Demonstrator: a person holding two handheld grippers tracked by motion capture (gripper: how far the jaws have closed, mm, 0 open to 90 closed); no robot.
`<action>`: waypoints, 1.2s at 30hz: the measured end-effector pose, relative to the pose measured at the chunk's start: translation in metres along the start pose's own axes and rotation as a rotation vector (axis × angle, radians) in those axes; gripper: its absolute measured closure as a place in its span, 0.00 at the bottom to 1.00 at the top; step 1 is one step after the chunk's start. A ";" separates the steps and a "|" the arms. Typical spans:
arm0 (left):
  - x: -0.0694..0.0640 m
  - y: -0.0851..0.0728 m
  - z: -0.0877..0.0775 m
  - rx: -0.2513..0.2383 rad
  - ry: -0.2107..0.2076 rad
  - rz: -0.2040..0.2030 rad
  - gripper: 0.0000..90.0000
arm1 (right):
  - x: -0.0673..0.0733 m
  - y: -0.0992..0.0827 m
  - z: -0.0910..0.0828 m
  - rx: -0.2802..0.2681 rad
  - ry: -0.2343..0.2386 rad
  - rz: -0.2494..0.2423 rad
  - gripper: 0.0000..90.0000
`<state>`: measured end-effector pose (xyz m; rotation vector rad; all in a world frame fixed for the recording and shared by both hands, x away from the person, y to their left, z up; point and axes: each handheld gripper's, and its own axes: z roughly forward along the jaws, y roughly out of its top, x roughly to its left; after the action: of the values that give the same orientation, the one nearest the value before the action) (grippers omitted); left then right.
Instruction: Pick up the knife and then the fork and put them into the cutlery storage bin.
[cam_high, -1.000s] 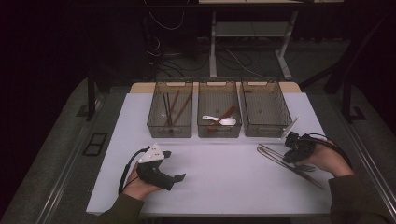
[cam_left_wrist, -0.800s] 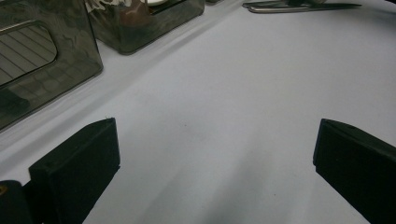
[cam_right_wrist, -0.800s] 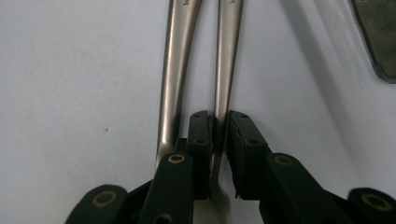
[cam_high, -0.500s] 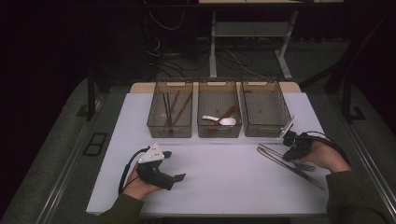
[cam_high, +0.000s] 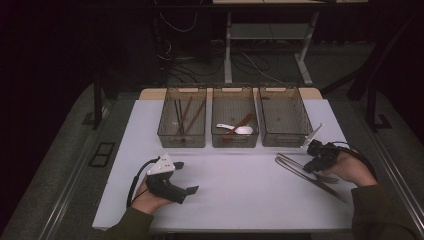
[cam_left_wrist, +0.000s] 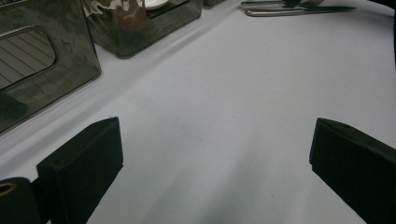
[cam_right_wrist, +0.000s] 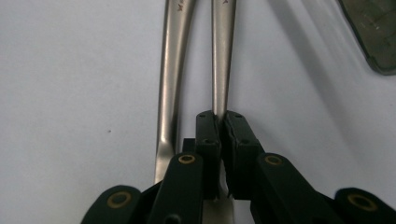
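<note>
Sorting of cutlery into three clear bins, judged under way, not finished.

Landmark: middle bin (cam_high: 234, 131).

Already binned: white spoon (cam_high: 239, 129) and a brown utensil inside middle bin; dark and brown sticks (cam_high: 184, 116) in the bin to its left (cam_high: 182, 135). Bin to its right (cam_high: 283, 134) looks bare, though hard to be sure through the tinted wall.

Still out on the white table (cam_high: 235, 190): two metal utensils (cam_high: 310, 173), long handles side by side, lying right of and nearer than middle bin, in front of the right-hand bin.

Right gripper (cam_right_wrist: 221, 122): jaws just closed, now pinched tight on one metal handle (cam_right_wrist: 221, 60); second handle (cam_right_wrist: 172, 70) just beside, not gripped. Held piece not yet lifted, as far as can be judged.

Left gripper (cam_left_wrist: 212, 154): jaws spread wide, nothing between, resting low over bare table left of and nearer than middle bin.

Left to do, by estimate: lift, carry to a bin, release; then the second piece.
</note>
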<state>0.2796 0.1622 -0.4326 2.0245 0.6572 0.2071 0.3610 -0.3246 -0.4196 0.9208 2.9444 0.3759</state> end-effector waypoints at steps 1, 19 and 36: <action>0.000 0.000 0.000 0.001 -0.001 0.001 0.02 | 0.000 -0.001 0.000 -0.009 0.006 -0.005 0.94; 0.000 0.000 -0.001 -0.012 -0.001 -0.006 0.02 | 0.000 -0.013 -0.026 -0.233 -0.022 0.050 0.94; 0.001 0.000 -0.003 -0.021 0.008 -0.004 0.03 | 0.003 -0.011 -0.052 -0.443 -0.084 0.106 0.94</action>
<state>0.2794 0.1650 -0.4312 2.0027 0.6617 0.2196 0.3470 -0.3435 -0.3716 0.9952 2.5775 0.9211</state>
